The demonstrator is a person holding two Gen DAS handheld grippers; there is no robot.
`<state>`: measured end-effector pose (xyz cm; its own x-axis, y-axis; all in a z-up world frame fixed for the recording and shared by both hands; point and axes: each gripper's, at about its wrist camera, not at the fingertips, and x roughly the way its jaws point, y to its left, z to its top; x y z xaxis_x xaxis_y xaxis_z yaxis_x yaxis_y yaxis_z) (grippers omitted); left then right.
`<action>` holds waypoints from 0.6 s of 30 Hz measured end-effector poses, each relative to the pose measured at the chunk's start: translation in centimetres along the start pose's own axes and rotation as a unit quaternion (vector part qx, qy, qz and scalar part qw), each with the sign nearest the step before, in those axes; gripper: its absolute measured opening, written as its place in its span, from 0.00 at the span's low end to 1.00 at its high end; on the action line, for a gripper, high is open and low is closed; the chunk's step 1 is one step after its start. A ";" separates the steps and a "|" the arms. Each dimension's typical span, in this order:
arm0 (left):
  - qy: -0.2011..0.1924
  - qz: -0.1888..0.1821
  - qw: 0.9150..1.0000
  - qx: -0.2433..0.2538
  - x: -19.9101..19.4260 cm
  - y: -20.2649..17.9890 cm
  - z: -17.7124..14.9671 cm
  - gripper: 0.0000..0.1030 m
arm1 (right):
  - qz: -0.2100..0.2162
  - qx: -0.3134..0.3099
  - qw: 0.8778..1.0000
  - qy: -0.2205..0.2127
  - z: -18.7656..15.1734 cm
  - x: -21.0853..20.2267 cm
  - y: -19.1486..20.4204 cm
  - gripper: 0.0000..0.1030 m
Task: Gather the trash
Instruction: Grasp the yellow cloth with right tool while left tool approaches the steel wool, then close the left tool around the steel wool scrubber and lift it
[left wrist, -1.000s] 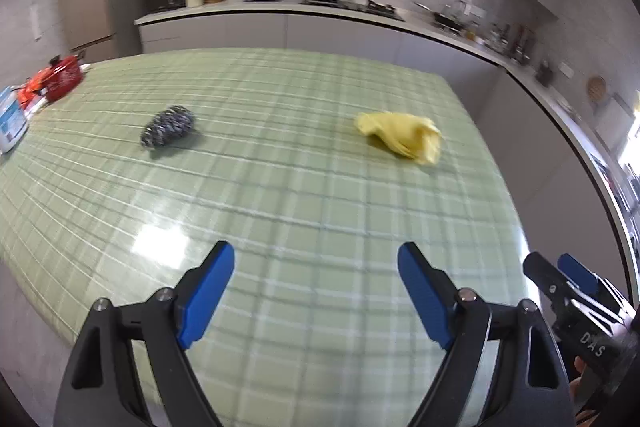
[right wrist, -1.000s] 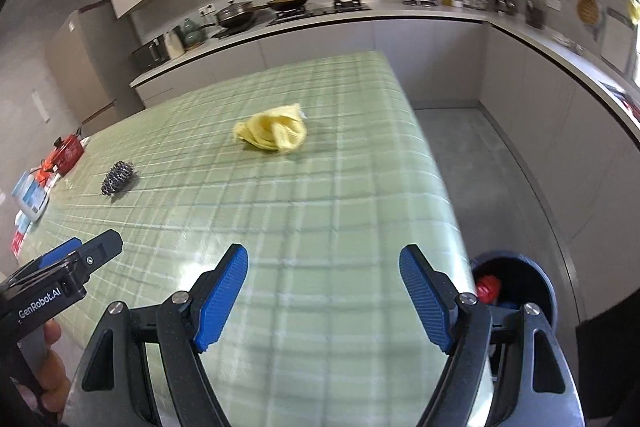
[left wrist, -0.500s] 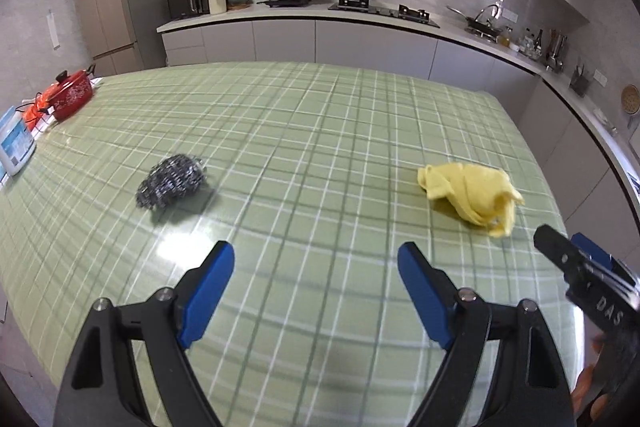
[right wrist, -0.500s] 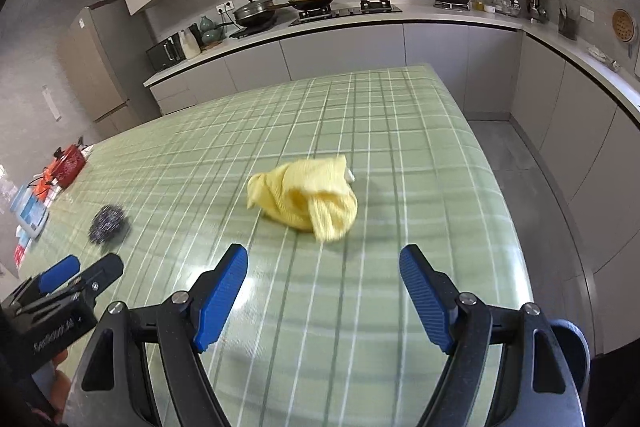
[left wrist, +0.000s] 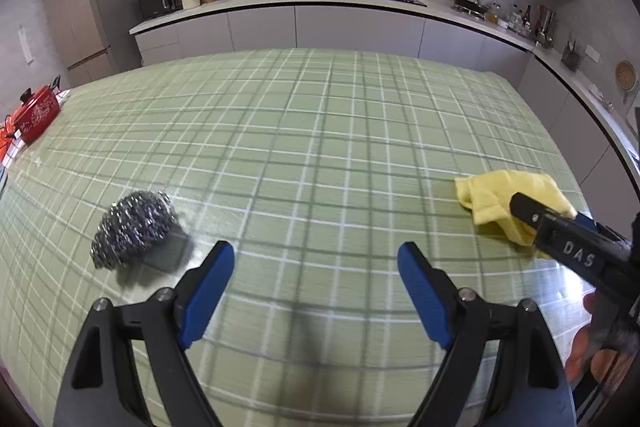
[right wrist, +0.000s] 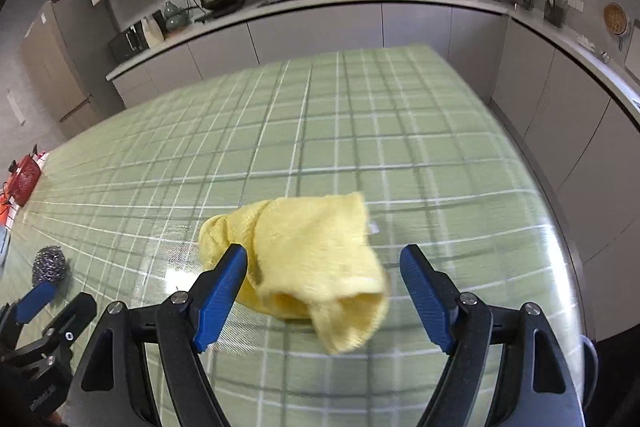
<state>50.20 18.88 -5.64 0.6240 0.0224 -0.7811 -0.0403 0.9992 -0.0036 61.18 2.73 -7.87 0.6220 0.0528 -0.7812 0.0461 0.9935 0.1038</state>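
Yellow cloth (right wrist: 316, 259) crumpled on green checked tablecloth (right wrist: 360, 147), near the right edge of the table. Right gripper (right wrist: 322, 291) hovering over it, blue fingers (right wrist: 218, 291) spread wide, cloth lying between and below them, left pad at its edge, contact not clear. Steel scourer (left wrist: 134, 229) resting on the same tablecloth, well apart from the cloth, off to the left. Left gripper (left wrist: 316, 291) above bare tablecloth, fingers likewise wide and gripping nothing, scourer just beyond and left of the left finger. Red pot (left wrist: 38, 113) at the far left table edge. Kitchen counter (left wrist: 360, 5) with pans behind.
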 end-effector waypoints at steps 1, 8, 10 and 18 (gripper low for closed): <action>0.001 0.000 1.000 0.003 0.1 0.3 0.0 0.82 | -0.003 -0.003 1.000 -0.001 -0.2 0.2 0.5 0.74; 0.010 -0.004 1.000 -0.003 0.3 3.7 0.2 0.82 | 0.008 -0.014 1.000 0.004 -1.3 0.5 3.8 0.46; 0.008 -0.004 1.000 -0.004 0.1 4.6 0.1 0.82 | 0.016 -0.017 1.000 0.005 -1.7 0.3 5.2 0.45; 0.000 -0.002 1.000 -0.012 -0.8 8.1 -0.3 0.82 | 0.043 -0.030 0.999 0.013 -3.6 -0.6 10.2 0.44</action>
<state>49.11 26.97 -5.24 0.6243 0.0193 -0.7809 -0.0568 0.9982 -0.0208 58.45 13.16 -8.60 0.6010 0.1398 -0.7870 -0.0537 0.9894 0.1348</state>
